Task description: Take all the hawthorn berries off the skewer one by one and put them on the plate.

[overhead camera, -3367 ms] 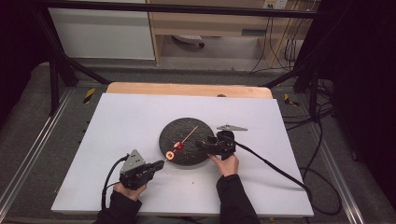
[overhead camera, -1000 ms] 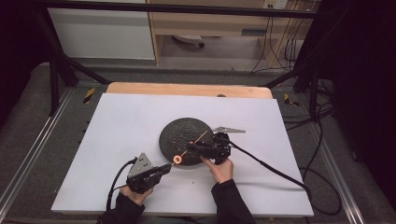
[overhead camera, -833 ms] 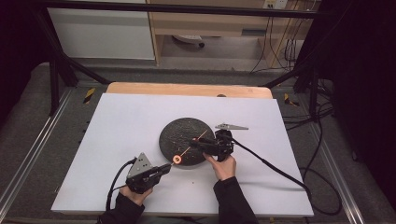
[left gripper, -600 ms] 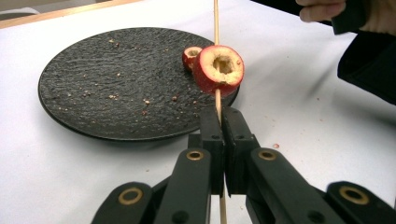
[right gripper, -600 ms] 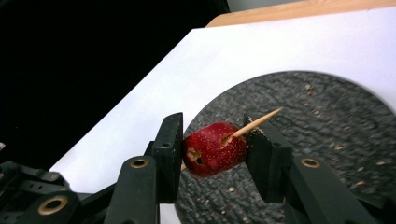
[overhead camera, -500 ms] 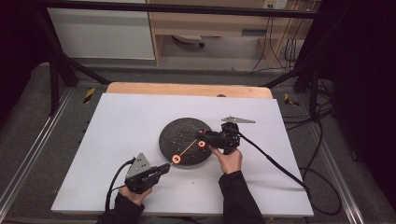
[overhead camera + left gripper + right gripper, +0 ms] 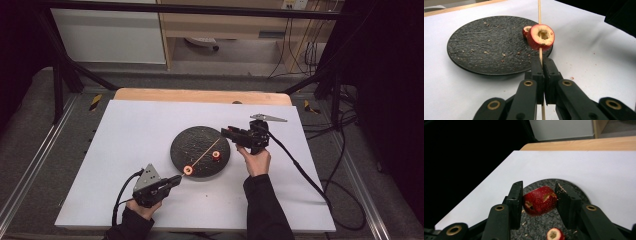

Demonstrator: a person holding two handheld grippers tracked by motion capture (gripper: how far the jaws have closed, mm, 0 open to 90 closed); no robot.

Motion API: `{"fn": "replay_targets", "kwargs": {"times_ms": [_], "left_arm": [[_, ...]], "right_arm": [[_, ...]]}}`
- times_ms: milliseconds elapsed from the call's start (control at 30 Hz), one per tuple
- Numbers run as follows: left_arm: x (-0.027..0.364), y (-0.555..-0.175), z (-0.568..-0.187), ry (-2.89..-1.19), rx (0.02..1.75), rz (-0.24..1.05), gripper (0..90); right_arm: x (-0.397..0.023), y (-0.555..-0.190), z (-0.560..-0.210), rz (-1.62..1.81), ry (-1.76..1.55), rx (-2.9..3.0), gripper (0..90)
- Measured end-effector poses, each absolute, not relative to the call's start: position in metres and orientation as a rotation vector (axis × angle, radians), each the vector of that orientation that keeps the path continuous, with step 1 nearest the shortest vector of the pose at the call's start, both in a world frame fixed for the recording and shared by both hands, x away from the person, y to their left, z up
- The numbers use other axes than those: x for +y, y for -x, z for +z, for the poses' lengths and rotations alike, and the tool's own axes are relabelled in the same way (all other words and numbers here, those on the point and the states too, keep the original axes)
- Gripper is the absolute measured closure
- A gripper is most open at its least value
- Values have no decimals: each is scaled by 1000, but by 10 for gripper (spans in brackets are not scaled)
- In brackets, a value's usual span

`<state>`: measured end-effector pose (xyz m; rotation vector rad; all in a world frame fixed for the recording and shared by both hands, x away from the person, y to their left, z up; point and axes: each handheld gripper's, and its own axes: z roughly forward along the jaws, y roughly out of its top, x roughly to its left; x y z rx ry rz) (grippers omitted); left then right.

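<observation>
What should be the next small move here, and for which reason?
Probably the right gripper should carry its red fruit piece to the skewer's free tip and line up the hole. The left gripper already clamps the skewer, with one piece threaded; another lies on the plate.
</observation>
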<state>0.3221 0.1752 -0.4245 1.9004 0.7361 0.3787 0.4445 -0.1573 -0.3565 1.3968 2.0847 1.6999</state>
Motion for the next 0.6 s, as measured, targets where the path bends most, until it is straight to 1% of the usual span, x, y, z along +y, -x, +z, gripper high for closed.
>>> {"fn": "replay_targets", "kwargs": {"times_ms": [267,600], "left_arm": [[184,-325,-421,-1875,764,385,882],[192,-330,-421,-1858,798,392,882]], "right_arm": [[-165,-447,-353,1665,-1403,2066,601],[-145,-452,-375,1627,-1408,2130,601]]}}
